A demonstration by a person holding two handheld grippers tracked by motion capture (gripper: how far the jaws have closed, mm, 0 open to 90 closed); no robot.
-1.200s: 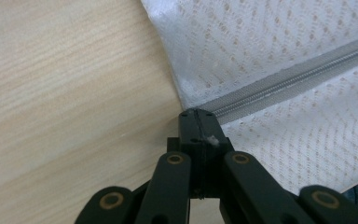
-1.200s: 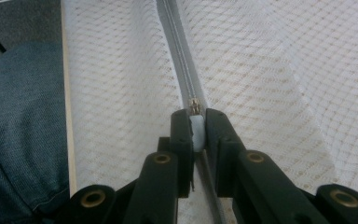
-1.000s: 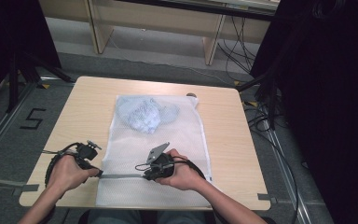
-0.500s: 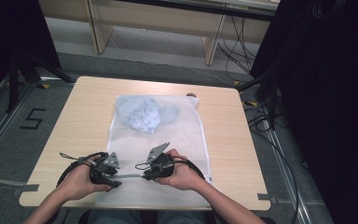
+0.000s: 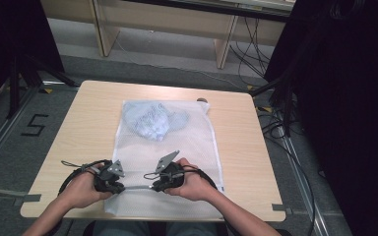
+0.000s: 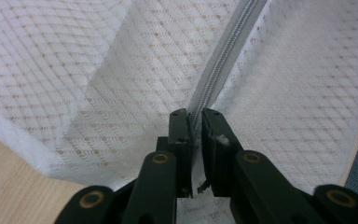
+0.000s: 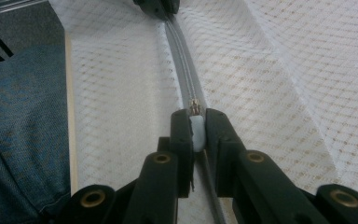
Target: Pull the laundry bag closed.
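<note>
A white mesh laundry bag (image 5: 187,147) lies flat on the table with a blue garment (image 5: 152,120) inside its far end. A grey zipper (image 5: 137,187) runs across the bag's near end, between my two grippers. My left gripper (image 5: 120,188) has just been closing, and its jaws now pinch the zipper tape (image 6: 223,56) in the left gripper view (image 6: 195,116). My right gripper (image 5: 153,187) is shut on the white zipper pull (image 7: 196,128), with the closed zipper (image 7: 182,60) running away from it toward the other gripper (image 7: 156,5).
The light wooden table (image 5: 93,113) has bare room on both sides of the bag. Its near edge lies just behind my hands, with a person's blue jeans (image 7: 23,121) below it. Cables and dark stands sit on the floor at the right (image 5: 275,123).
My left hand has moved right from beside the bag onto the zipper, and its jaws have closed on the tape. The right hand has not moved.
</note>
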